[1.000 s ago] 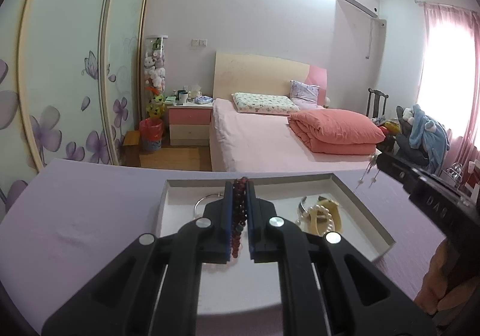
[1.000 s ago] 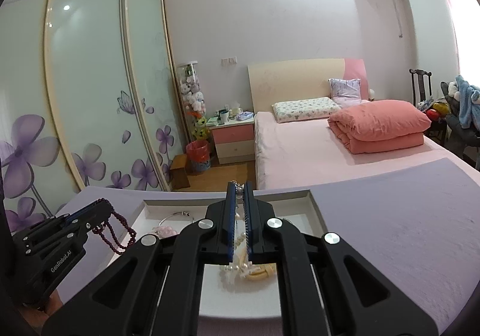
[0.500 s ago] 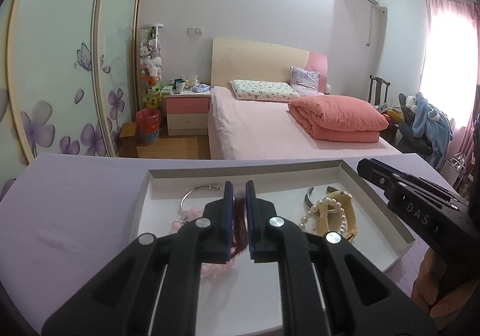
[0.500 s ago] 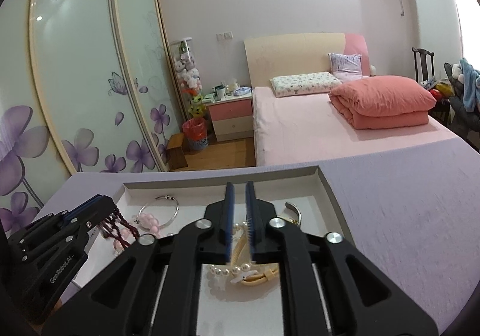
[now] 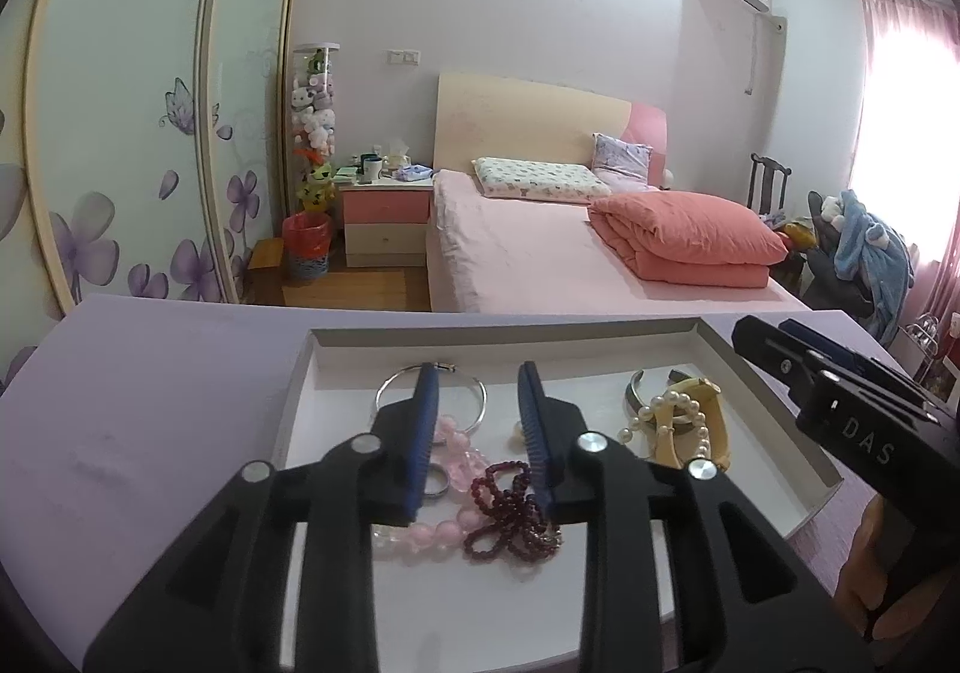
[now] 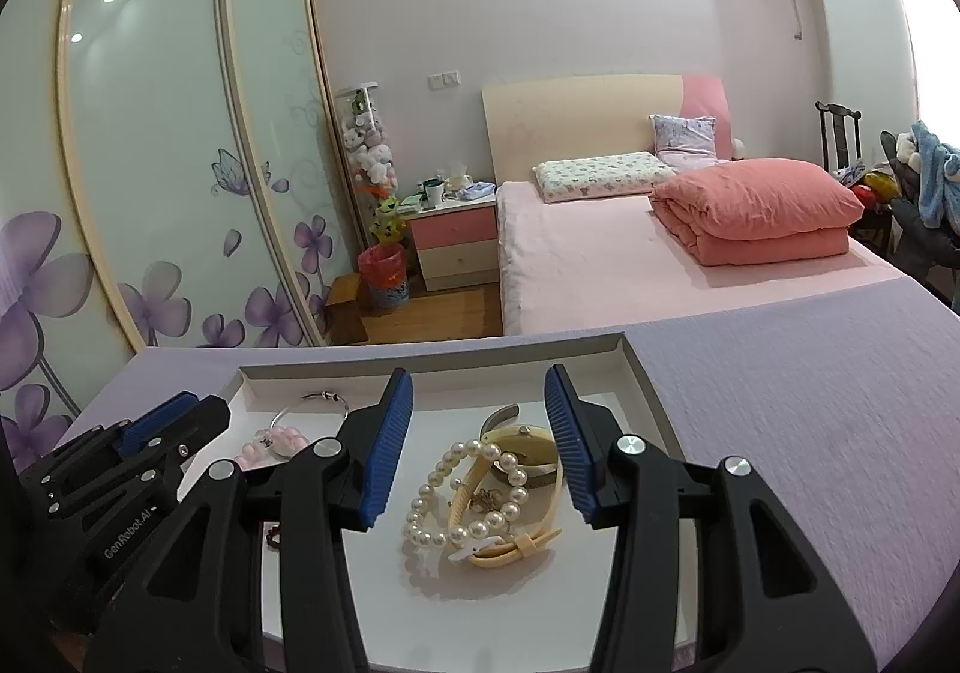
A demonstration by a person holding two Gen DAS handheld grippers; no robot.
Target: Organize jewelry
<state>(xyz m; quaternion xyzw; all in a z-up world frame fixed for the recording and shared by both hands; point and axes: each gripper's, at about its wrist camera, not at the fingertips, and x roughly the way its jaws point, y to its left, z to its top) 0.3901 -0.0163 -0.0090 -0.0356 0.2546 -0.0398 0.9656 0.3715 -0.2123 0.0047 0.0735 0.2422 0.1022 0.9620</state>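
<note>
A: Looking through the left wrist view first, what did you make of it?

B: The left gripper point(image 5: 477, 421) hung over the shallow white cardboard tray point(image 5: 774, 409) on the lilac-covered table point(image 5: 138, 403). Its jaws had just been opening, and nothing was pressed between the blue pads. The dark red beaded bracelet point(image 5: 510, 517) lay loose on the tray floor beneath them, partly on a pale pink bead bracelet point(image 5: 447, 442). A thin silver wire bangle point(image 5: 432, 394) sat beyond.

A: And how would the red one handle?

B: Light and floppy, I judged. It would sag and slip from a shallow pinch, so a bunch of strands should be taken together.

A: The right wrist view?

B: The right gripper point(image 6: 480, 436) was also spread, its jaws having just been opening, with nothing clamped. Under it lay the white pearl bracelet point(image 6: 465, 493), draped over a cream strap watch point(image 6: 528, 460), in the tray's right half.

A: Fragile?

B: The pearls looked smooth and likely to roll on their cord. The stiffer watch strap seemed the surer hold, not the dial.
</note>
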